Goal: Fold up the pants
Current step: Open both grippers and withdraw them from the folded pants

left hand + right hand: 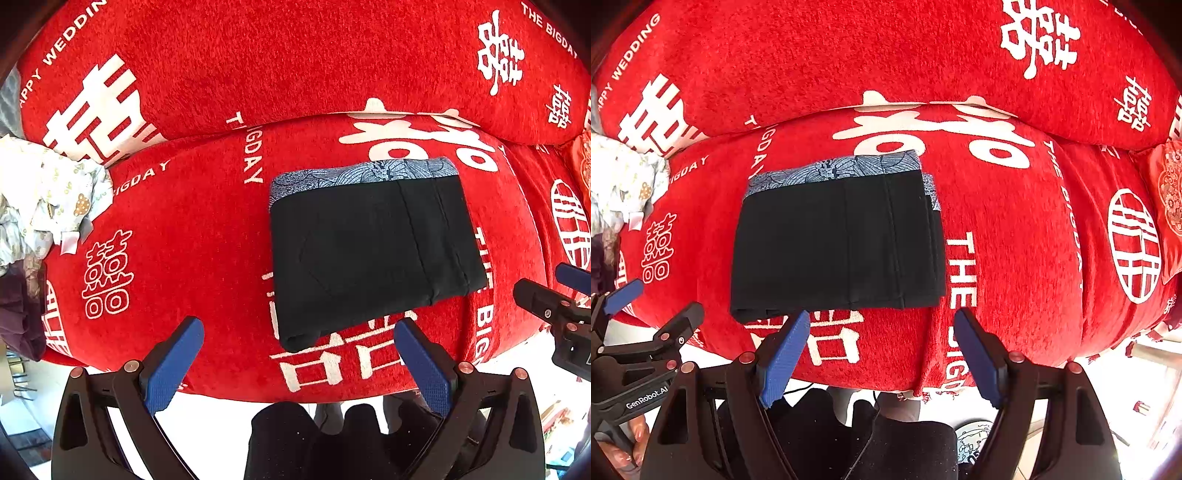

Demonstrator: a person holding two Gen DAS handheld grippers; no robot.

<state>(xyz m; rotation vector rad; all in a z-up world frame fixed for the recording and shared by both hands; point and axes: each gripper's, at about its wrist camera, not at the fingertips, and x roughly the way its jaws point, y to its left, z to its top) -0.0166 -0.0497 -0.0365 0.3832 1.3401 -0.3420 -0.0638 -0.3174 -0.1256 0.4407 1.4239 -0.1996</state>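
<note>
Fingers of the left gripper (pixel 299 354) stand spread and empty, and the right gripper (pixel 882 347) likewise gapes wide, pinching nothing. Just beyond both sets of blue fingertips lies the black fabric pants bundle (pixel 373 251), a compact rectangle on the red plush sofa cover with white lettering (pixel 207 236), its blue patterned waistband (pixel 362 171) at the far edge. Folding looks finished; next probably means only smoothing or leaving it. No containers are in view.
</note>
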